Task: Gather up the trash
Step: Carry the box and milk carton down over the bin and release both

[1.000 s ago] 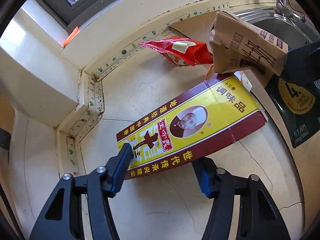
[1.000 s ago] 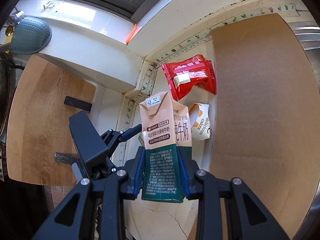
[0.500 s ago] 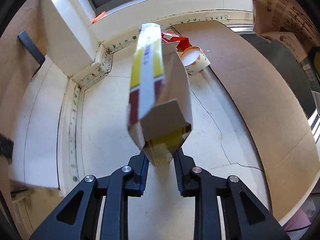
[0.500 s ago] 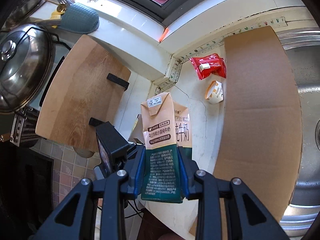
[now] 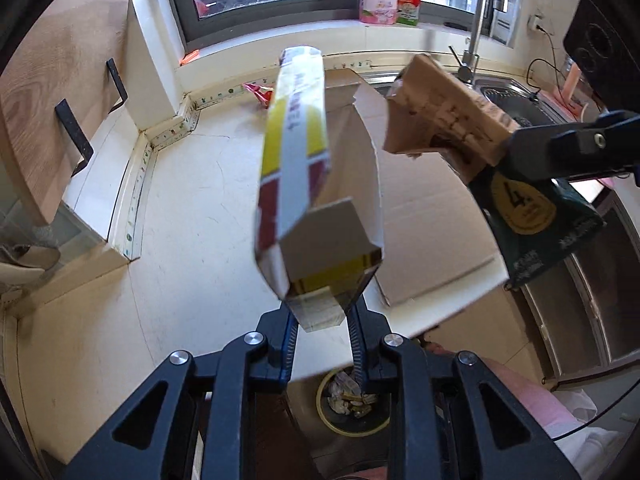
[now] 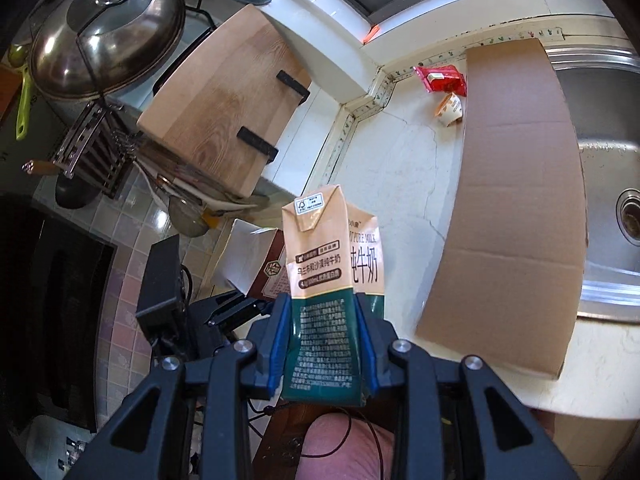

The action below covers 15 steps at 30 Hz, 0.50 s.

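My left gripper (image 5: 320,320) is clamped tight on the near end of the flattened yellow-and-red box (image 5: 304,168). A second ago its jaws stood wide, with the box lying flat on the counter between them; now the box hangs in the air, tilted up and away from me, well clear of the white counter (image 5: 192,216). Just beyond the fingers, below the counter's near edge, I can now see a round bin (image 5: 352,408) with scraps in it, which was out of sight before.

My right gripper (image 6: 322,344) is partly closed, its blue pads pressing both sides of the milk carton (image 6: 332,280), the same grip as a second ago. In the left view that carton (image 5: 444,112) shows to the right of the box, off the counter.

The view has pulled back from the wall. The counter corner that filled my left view earlier now sits in the middle distance, and the sheet of brown cardboard (image 6: 512,184) lies flat on the counter beside the steel sink (image 6: 600,160).

Farther off, the red wrapper (image 6: 442,78) and the small paper cup (image 6: 450,108) remain on the counter near the back corner, the cup on its side just in front of the wrapper. Both look smaller than before. On the far left, a wooden board (image 6: 224,112) and a lidded pot (image 6: 104,28) have come into the right view.
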Available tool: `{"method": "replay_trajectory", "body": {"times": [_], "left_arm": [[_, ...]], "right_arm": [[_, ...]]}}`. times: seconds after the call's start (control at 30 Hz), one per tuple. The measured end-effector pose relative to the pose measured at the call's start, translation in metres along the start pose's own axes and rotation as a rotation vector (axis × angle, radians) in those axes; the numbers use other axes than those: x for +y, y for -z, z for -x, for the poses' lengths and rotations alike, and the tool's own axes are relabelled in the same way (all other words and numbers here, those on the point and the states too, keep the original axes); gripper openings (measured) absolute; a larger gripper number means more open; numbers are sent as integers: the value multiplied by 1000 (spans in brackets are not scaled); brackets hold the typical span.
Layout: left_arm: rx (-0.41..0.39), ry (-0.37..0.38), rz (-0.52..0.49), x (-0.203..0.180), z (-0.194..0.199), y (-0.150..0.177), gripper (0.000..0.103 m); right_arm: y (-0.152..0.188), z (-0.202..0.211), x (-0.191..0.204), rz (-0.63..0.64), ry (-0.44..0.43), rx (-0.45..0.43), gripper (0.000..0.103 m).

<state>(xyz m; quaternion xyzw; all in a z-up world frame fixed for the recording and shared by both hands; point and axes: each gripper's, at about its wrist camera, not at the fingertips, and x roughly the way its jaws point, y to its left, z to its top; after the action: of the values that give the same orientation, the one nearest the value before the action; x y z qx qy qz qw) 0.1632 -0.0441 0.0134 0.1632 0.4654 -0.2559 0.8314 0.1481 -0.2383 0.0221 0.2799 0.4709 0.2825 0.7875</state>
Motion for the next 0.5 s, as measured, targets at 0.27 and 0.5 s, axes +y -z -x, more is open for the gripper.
{"method": "replay_trajectory", "body": {"times": [0.27, 0.5], "left_arm": [[85, 54, 20, -46, 16, 90, 22], [205, 139, 85, -66, -25, 169, 22]], "right_arm": [[77, -11, 2, 22, 18, 78, 31], [153, -51, -28, 55, 98, 164, 31]]}}
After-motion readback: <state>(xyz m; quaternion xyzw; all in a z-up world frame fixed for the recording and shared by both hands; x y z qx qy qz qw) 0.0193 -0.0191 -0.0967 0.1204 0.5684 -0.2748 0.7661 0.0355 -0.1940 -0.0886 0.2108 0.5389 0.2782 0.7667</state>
